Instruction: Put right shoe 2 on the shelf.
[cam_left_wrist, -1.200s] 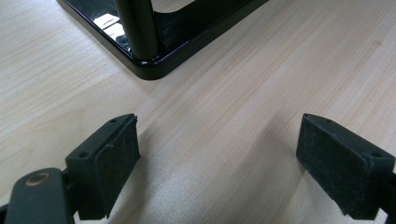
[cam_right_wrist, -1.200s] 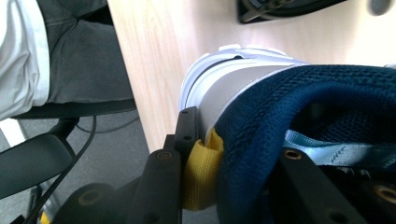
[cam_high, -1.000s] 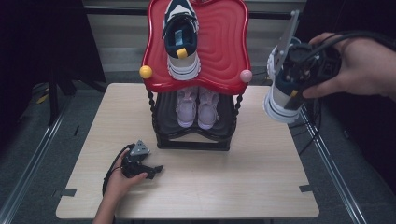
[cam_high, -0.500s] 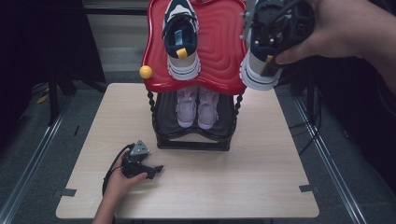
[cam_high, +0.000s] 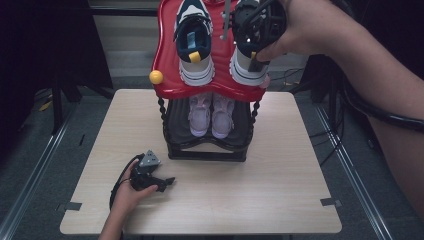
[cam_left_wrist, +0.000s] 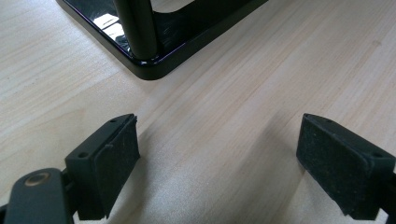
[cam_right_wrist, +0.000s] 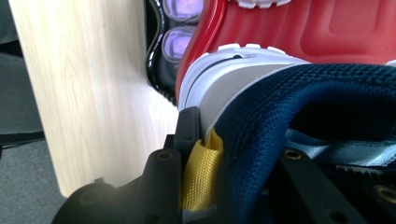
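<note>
- The right gripper (cam_high: 252, 47) is clamped on the heel of a navy-and-white sneaker (cam_high: 246, 62); in the right gripper view one jaw presses the heel beside its yellow pull tab (cam_right_wrist: 201, 175), the other sits inside the collar.
- That sneaker hangs over the right half of the red top shelf (cam_high: 170, 50) of the shoe rack (cam_high: 207, 147); whether its sole touches the shelf I cannot tell.
- The left gripper (cam_high: 150, 175) rests on the table in front of the rack's left corner, jaws wide apart with bare wood between them and touching nothing.
- Count: two navy-and-white sneakers, the second one (cam_high: 194, 42) lying on the left half of the red shelf; two pale lilac shoes (cam_high: 211, 114) side by side on the black lower shelf; one yellow knob (cam_high: 156, 77).
- The surface is a light wooden table (cam_high: 280, 165); grey floor (cam_high: 30, 165) surrounds it, with dark surroundings beyond.
</note>
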